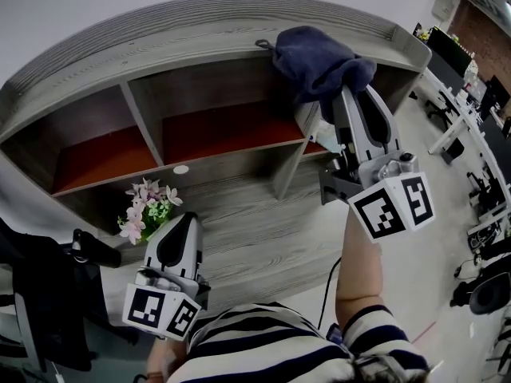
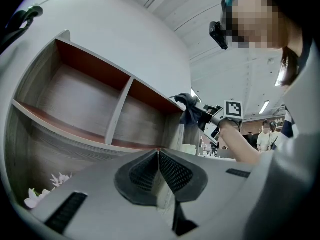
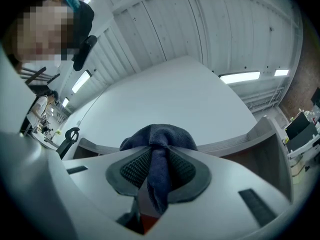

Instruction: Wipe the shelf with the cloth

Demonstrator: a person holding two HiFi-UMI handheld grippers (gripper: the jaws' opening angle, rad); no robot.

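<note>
A dark blue cloth [image 1: 315, 62] is bunched at the right end of the grey wooden shelf's top board [image 1: 200, 24]. My right gripper [image 1: 350, 94] is raised to it and shut on the cloth [image 3: 159, 156], whose fold runs down between the jaws. The shelf [image 2: 95, 109] has open compartments with red-brown backs. My left gripper [image 1: 177, 242] hangs low at the front left, shut with nothing between its pads [image 2: 159, 170]. The left gripper view catches the cloth [image 2: 190, 109] and the right gripper far off at the shelf's end.
A small pot of pink-white flowers [image 1: 148, 210] stands on the lower shelf board beside the left gripper. A dark object [image 1: 48, 286] sits at the far left. Office desks and chairs [image 1: 479, 174] fill the right side. A hook [image 3: 70, 136] hangs on the wall.
</note>
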